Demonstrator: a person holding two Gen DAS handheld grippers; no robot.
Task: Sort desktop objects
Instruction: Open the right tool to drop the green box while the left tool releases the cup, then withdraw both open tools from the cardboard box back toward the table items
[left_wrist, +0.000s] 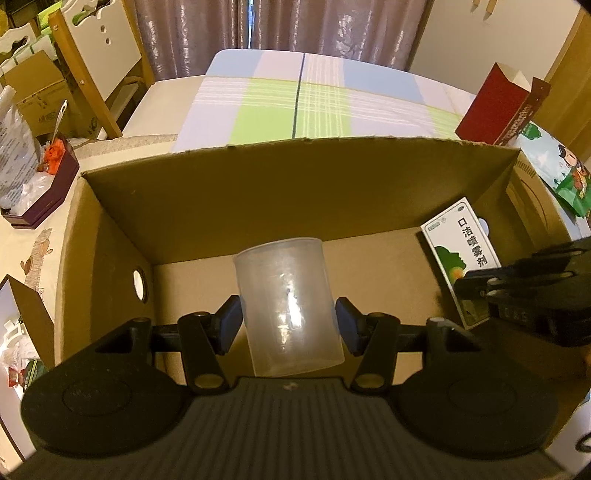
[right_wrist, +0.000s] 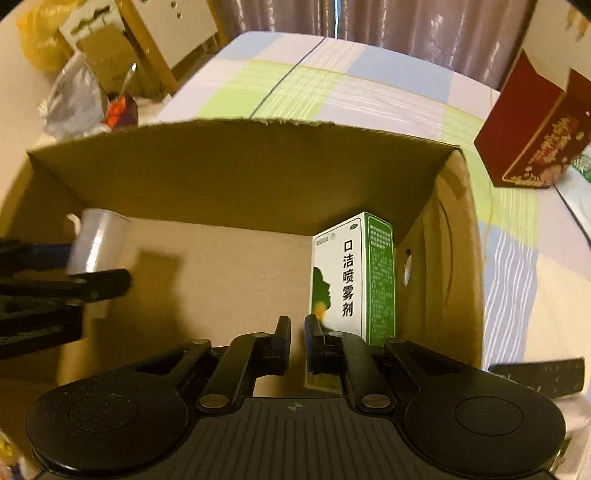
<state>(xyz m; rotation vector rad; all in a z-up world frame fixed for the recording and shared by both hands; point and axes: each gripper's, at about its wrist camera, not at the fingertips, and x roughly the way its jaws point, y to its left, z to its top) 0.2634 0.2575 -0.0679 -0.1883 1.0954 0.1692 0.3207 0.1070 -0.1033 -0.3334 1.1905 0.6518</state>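
Plastic cup (left_wrist: 290, 306) squeezed between left fingers (left_wrist: 232, 321), right fingers (right_wrist: 282, 343) nearly closed, empty

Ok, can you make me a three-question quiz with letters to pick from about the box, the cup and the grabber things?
1. Where does the green and white carton stand?
A. On the chair
B. Inside the cardboard box, near its right wall
C. On the bed

2. What colour is the plastic cup?
A. See-through
B. Red
C. Black

3. What is the left hand-held gripper doing?
A. Hanging open, holding nothing
B. Gripping the carton
C. Gripping the cup

Answers:
1 B: it stands upright on the box floor by the right wall.
2 A: the box shows through its sides.
3 C: its pads press the cup on both sides; the right hand-held gripper is nearly closed and holds nothing.
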